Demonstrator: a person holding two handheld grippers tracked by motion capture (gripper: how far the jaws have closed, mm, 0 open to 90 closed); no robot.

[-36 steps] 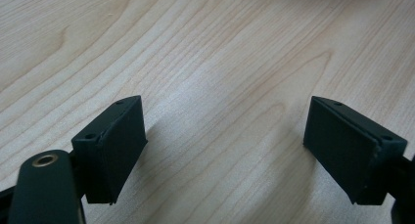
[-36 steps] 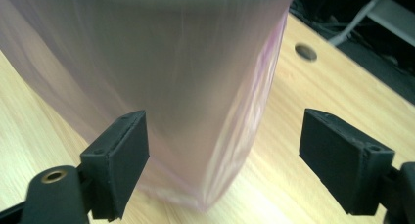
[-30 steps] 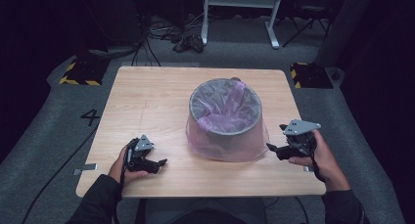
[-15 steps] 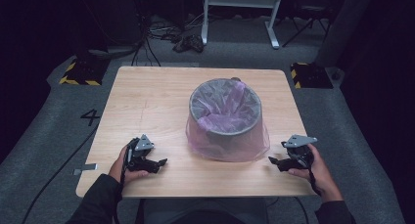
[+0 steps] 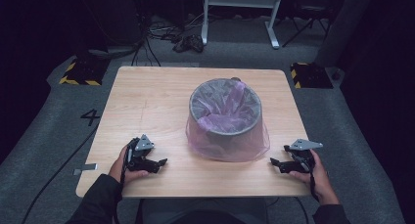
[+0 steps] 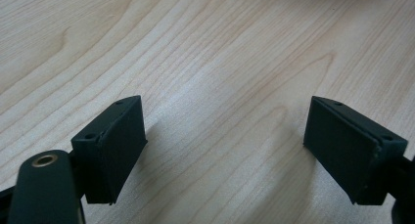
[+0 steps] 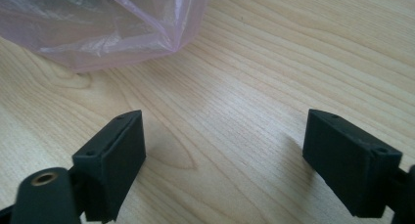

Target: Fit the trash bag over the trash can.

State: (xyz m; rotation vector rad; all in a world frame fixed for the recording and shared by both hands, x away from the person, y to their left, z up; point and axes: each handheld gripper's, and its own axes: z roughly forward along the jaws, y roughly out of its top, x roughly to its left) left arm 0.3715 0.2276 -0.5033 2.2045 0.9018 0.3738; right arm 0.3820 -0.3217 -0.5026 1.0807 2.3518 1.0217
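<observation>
Writing: a number "4" [image 5: 91, 117] is painted on the grey floor, left of the table [image 5: 147, 101]; I can read no other label or brand.
Left gripper [image 5: 157, 162]: it lies low on the near left part of the table, held by the left hand [image 5: 126, 164]. Its jaws are spread wide with only bare wood between them, and they hold nothing.
Bin [image 5: 226, 117]: a grey round bin stands in the middle of the table, lined with a pink plastic bag [image 5: 254, 143] that hangs over its outside down to the wood.
Right gripper [image 5: 275, 163]: near right edge, in the right hand [image 5: 315, 171]. Its jaws are wide apart and empty, and they point toward the bag, which is near but not touched.
</observation>
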